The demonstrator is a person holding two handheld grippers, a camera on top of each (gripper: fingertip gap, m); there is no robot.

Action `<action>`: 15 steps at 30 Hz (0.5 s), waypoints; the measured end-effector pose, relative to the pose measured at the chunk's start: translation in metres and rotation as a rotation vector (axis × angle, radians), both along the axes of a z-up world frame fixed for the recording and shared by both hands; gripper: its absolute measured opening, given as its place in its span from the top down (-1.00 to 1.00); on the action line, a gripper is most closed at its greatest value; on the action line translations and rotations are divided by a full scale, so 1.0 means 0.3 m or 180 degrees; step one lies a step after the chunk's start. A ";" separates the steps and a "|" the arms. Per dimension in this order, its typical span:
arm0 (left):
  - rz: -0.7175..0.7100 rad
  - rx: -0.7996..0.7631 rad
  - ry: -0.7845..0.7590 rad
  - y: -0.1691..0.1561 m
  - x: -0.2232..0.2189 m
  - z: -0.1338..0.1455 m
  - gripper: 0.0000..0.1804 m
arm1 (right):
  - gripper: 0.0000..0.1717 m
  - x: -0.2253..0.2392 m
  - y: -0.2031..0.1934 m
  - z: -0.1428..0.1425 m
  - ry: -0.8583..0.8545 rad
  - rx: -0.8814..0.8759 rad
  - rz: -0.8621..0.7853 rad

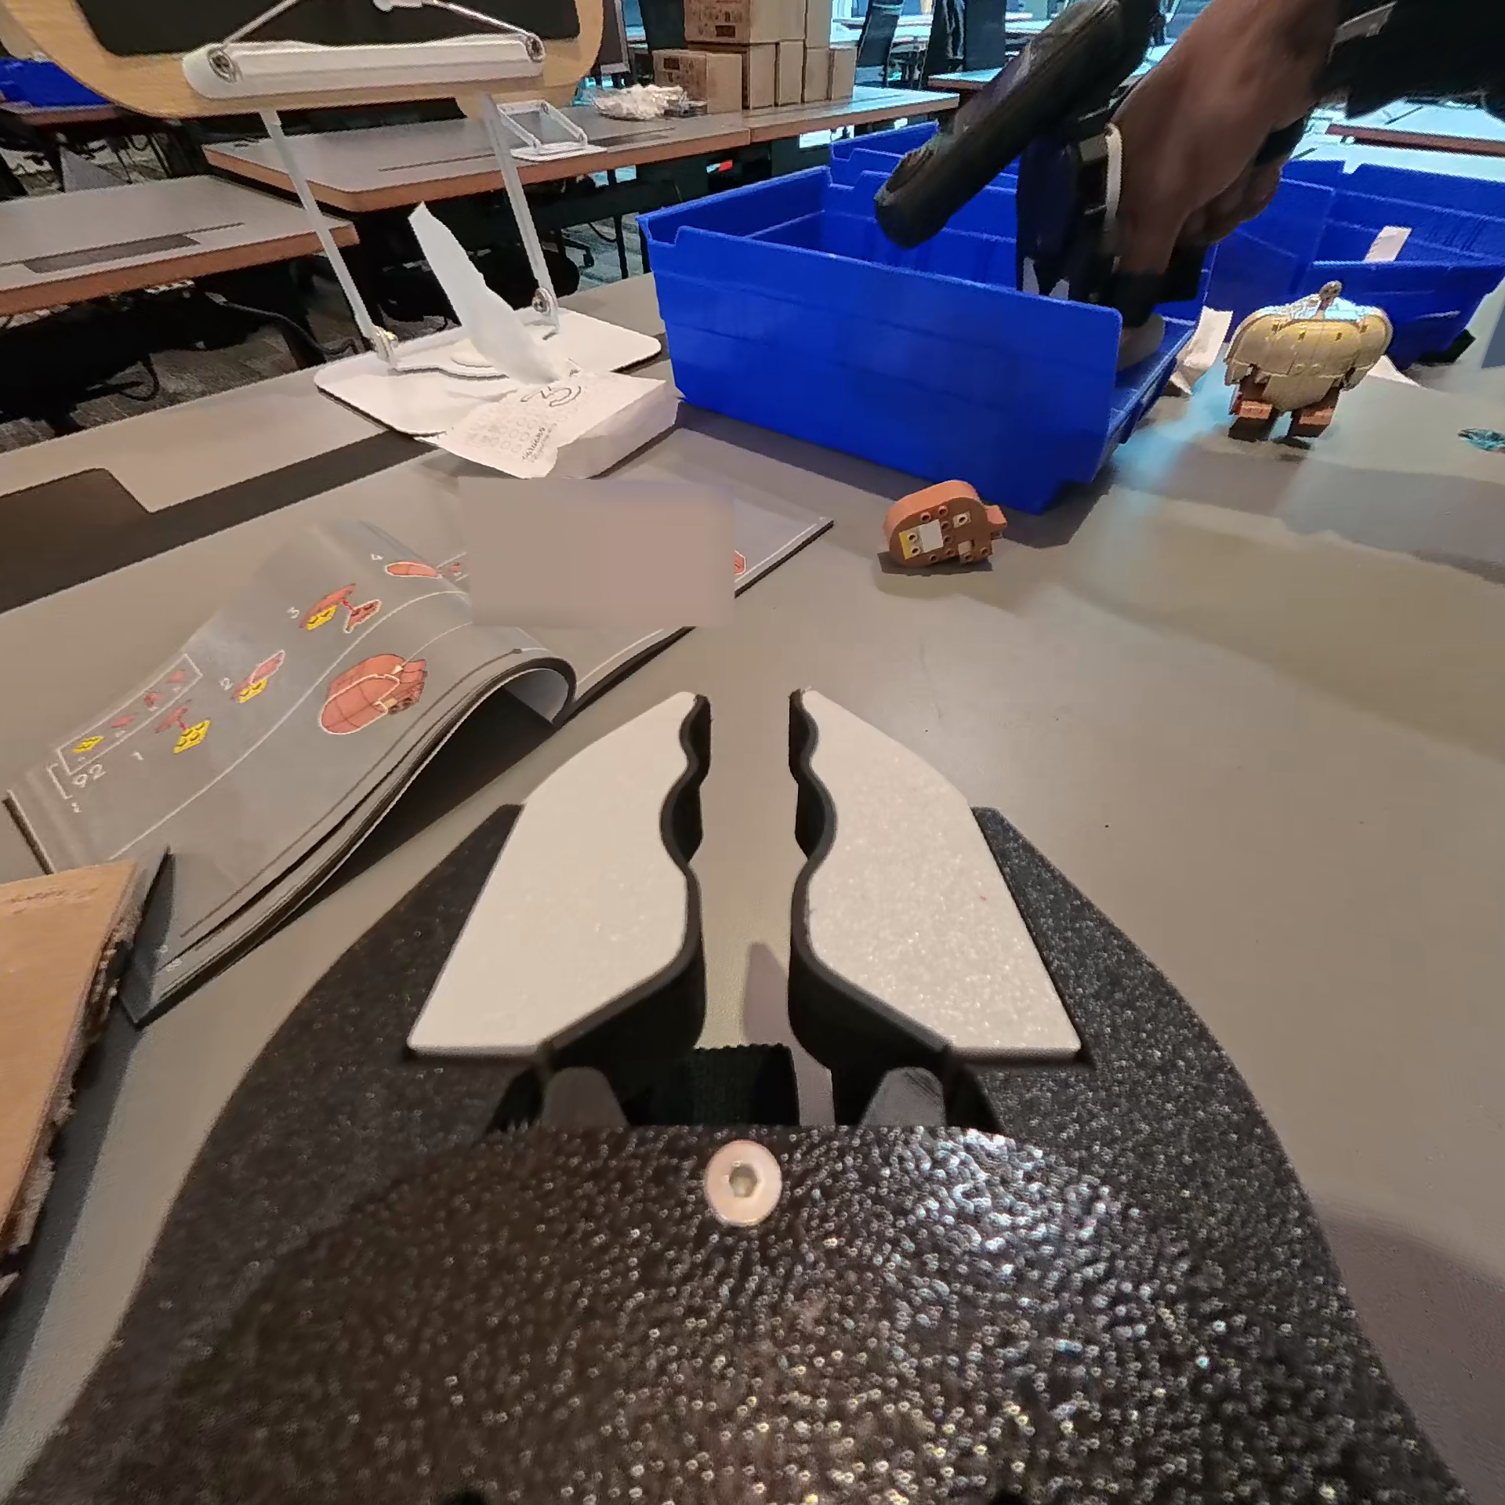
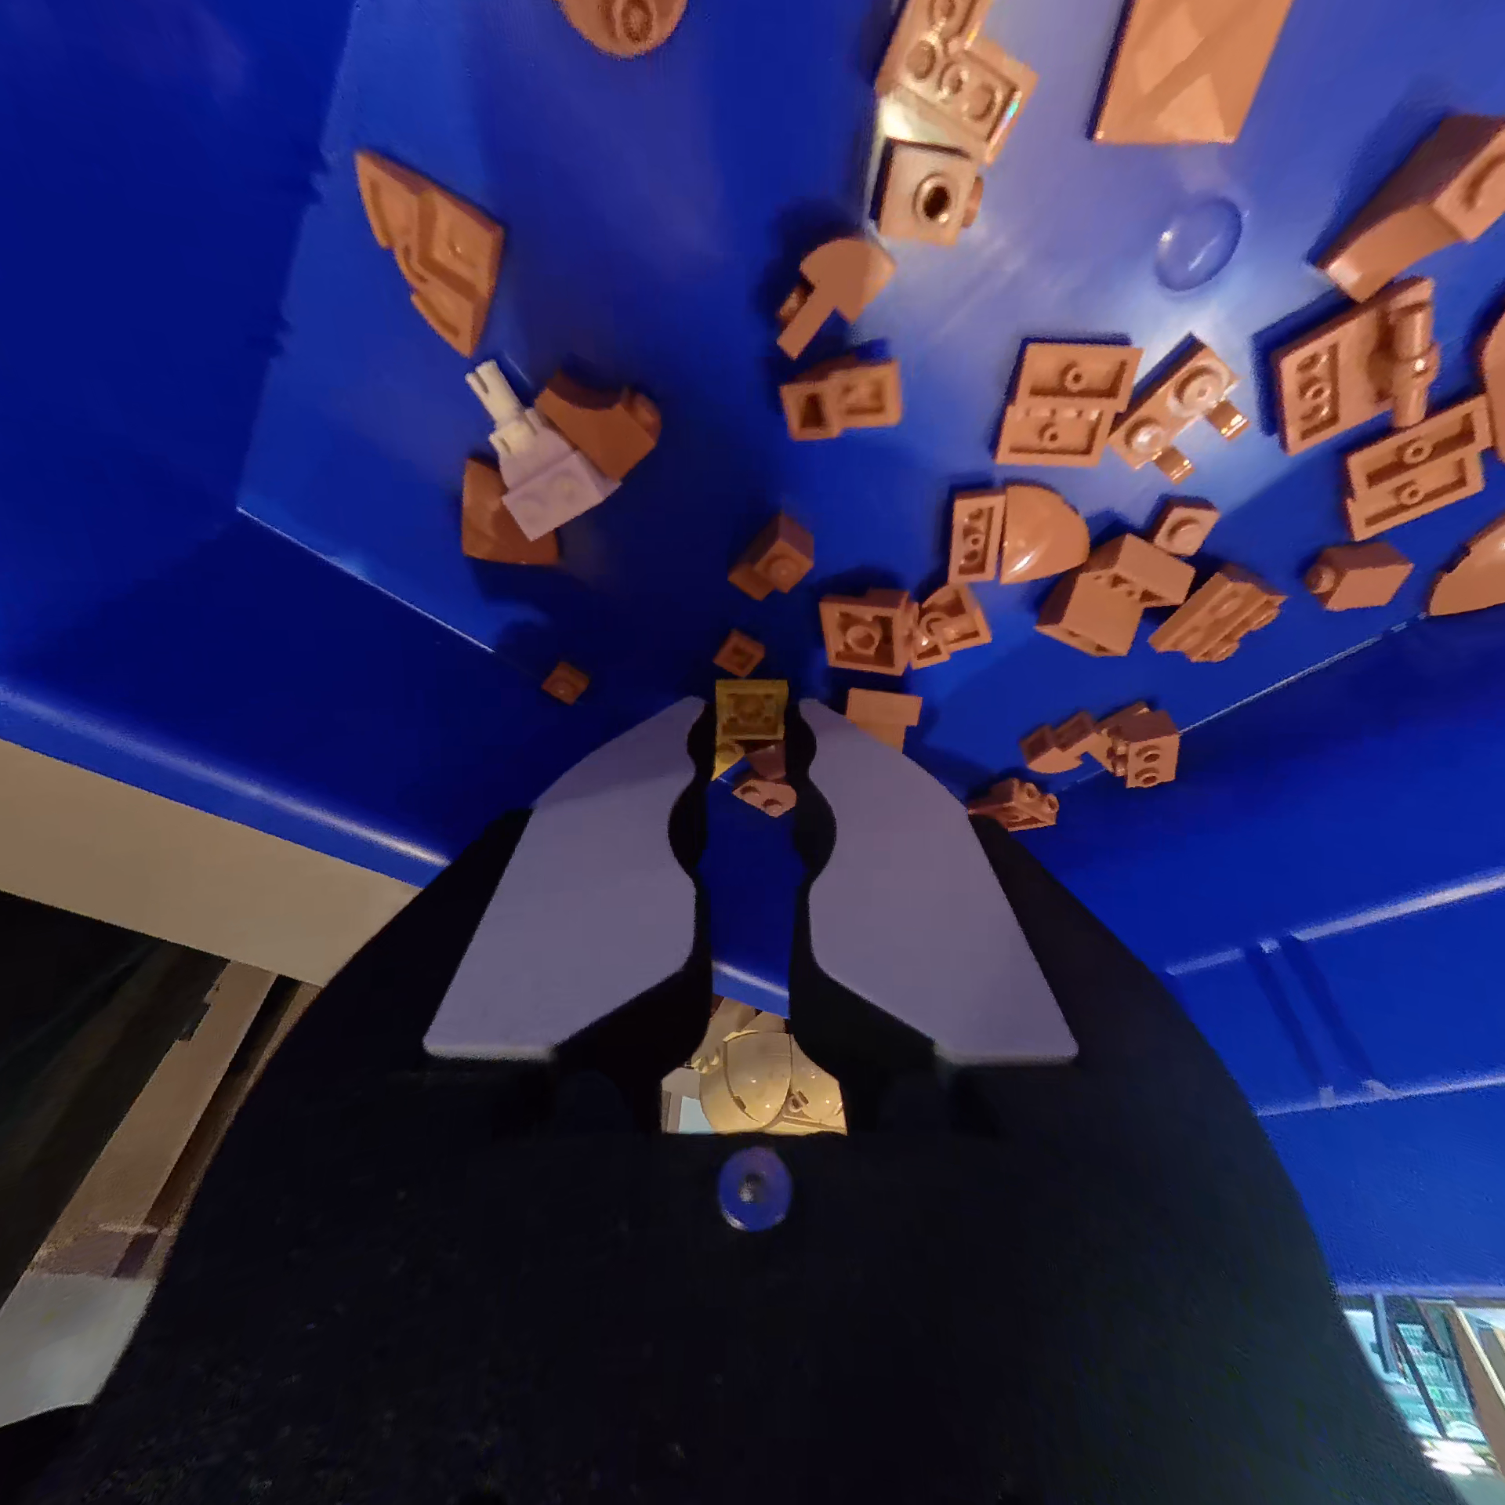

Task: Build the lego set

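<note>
Right wrist view – blue bin [image 2: 204, 733] of brown bricks [image 2: 1059, 407]; right gripper [image 2: 750, 717] clamps a yellow brick [image 2: 750, 710]

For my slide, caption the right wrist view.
Right gripper inside a blue bin, fingertips closed on a small yellow brick among scattered brown bricks.

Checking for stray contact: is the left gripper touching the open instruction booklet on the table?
Apart. The left wrist view shows the left gripper open, with bare grey table between its fingertips and the booklet on its left.
</note>
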State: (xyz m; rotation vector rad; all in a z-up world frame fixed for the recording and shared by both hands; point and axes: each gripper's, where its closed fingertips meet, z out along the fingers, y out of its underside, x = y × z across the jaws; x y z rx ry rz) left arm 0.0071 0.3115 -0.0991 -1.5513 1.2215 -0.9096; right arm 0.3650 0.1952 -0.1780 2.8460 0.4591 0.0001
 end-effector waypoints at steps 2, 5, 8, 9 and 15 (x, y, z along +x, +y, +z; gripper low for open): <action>0.0000 -0.0004 0.0000 0.000 -0.001 0.000 0.80 | 0.81 0.003 0.010 0.019 0.0032 0.0136 -0.0047; 0.0010 0.0005 0.0019 0.006 -0.006 -0.003 0.80 | 0.81 -0.027 0.057 0.104 0.0219 0.0668 -0.0145; 0.0056 0.0035 0.0085 0.028 -0.022 -0.013 0.80 | 0.82 -0.138 0.090 0.237 0.0494 0.1332 -0.0044; 0.0067 0.0044 0.0116 0.036 -0.028 -0.018 0.80 | 0.82 -0.196 0.095 0.280 0.0593 0.1546 0.0046; 0.0111 0.0101 0.0383 0.075 -0.047 -0.065 0.81 | 0.82 -0.657 0.089 0.357 0.1264 0.2385 0.0790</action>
